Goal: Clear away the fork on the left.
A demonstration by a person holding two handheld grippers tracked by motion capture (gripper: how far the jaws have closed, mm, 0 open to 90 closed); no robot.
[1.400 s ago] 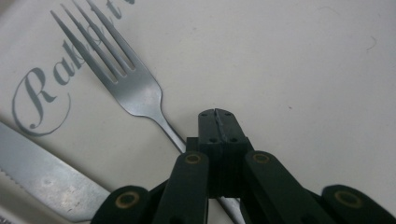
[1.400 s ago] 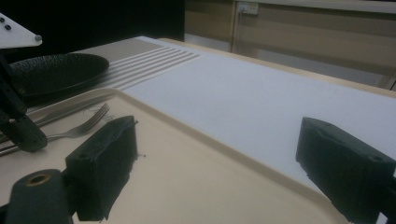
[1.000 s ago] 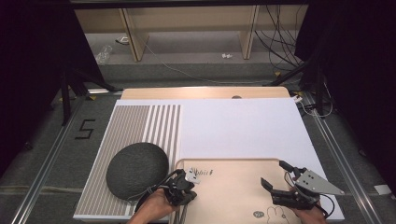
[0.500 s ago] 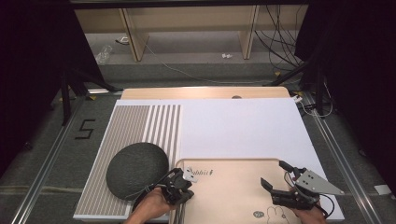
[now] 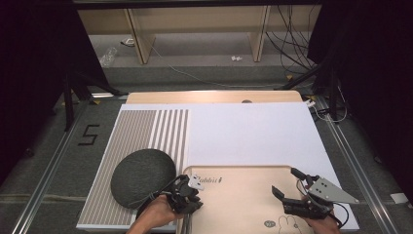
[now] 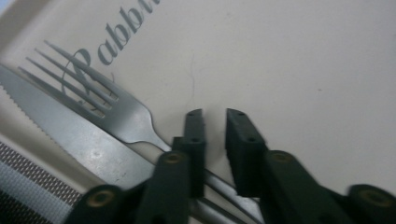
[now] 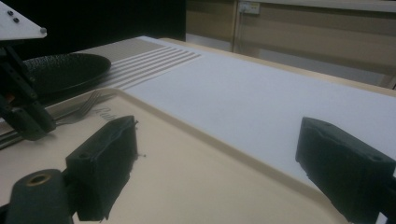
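One fork (image 6: pixel 109 105) and one knife (image 6: pixel 70 135) lie side by side on a single beige tray (image 5: pixel 243 195) — one dark round plate (image 5: pixel 141 176) sits beside it, on one striped mat (image 5: pixel 146 131). Two grippers are at work — left (image 5: pixel 192 187) and right (image 5: pixel 287 187).

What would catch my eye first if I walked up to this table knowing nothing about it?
Probably the beige tray with "Rabbit" lettering at the near edge, where a fork and a serrated knife lie side by side at its left end. The left gripper sits just over the fork's handle, its jaws having just opened a little, and the right gripper hovers wide open above the tray's right side. A dark round plate rests on the striped mat left of the tray.
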